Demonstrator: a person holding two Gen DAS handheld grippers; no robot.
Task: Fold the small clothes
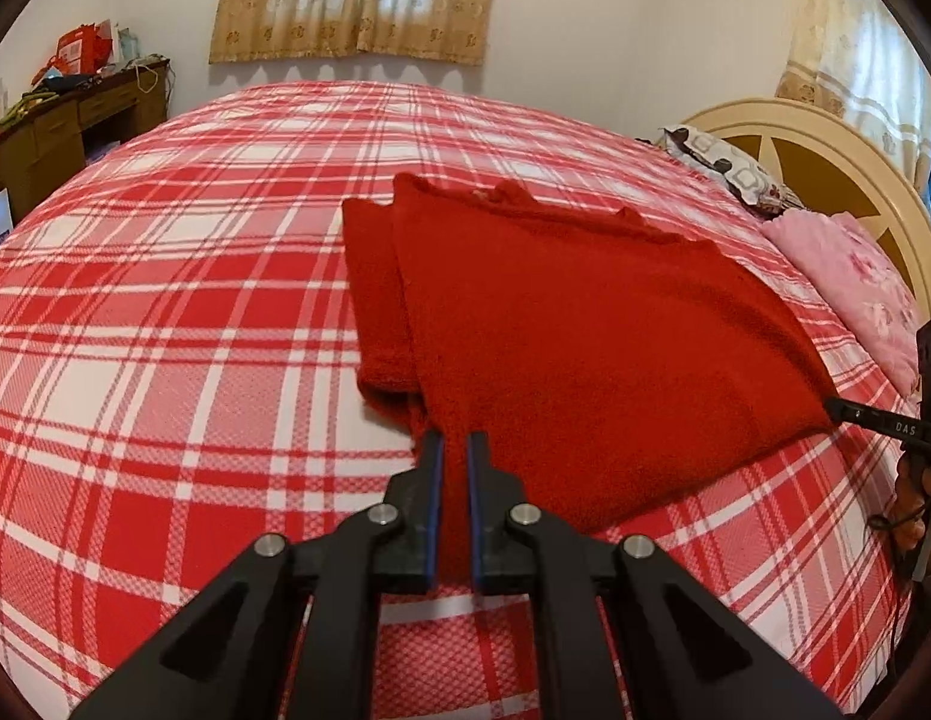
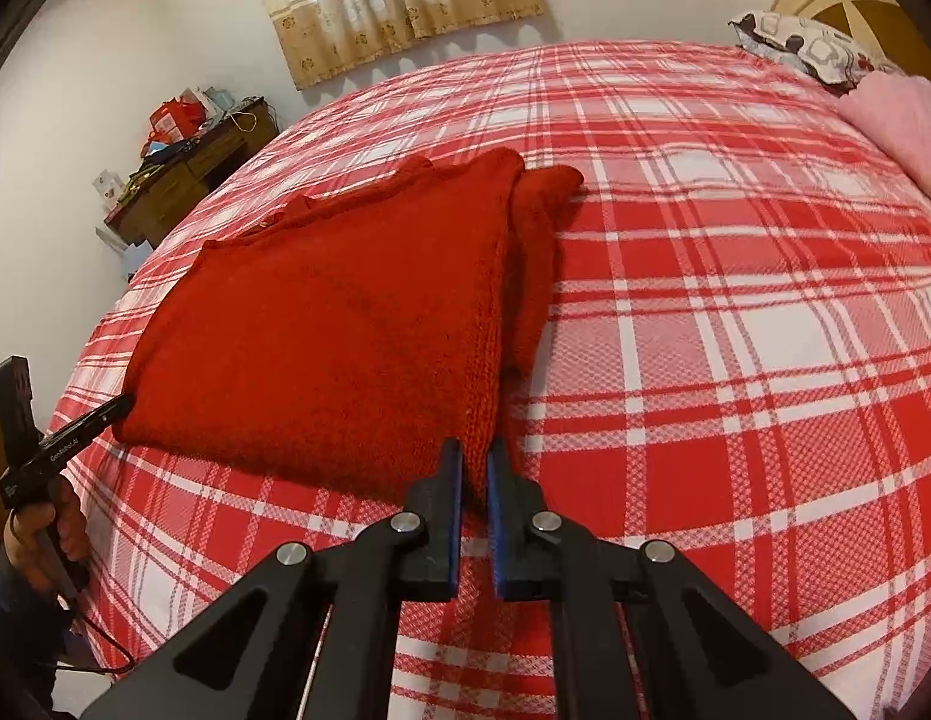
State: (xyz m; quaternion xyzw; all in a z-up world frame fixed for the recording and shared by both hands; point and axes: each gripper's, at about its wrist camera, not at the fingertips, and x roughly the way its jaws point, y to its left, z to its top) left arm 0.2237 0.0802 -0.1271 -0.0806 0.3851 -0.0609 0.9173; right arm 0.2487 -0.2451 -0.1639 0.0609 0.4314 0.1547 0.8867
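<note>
Nearest to me, my left gripper (image 1: 453, 450) is clamped tight on the near left corner of the red sweater (image 1: 561, 324), a strip of the knit pinched between its blue-lined fingers (image 1: 434, 498). My right gripper (image 2: 474, 459) is closed just as tight on the near right corner of the same sweater (image 2: 345, 324), with the ribbed hem edge caught between its fingers (image 2: 454, 498). Each camera also catches the other tool at the frame edge: from the left wrist I see the right gripper's tip (image 1: 843, 411) touching the far corner of the hem, and from the right wrist the left gripper's tip (image 2: 114, 408) at the opposite corner, with a hand (image 2: 51, 534) around its handle.

The sweater lies flat on the red and white plaid bedspread (image 1: 165, 312), hem toward me and neckline away. One sleeve is folded down along each side of the body.

Farther off to the right, a pink pillow (image 1: 855, 276) and a patterned pillow (image 1: 723, 162) rest against the cream headboard (image 1: 825, 144). To the far left stands a cluttered wooden desk (image 1: 57, 126), and on the far wall hang beige curtains (image 1: 357, 0).
</note>
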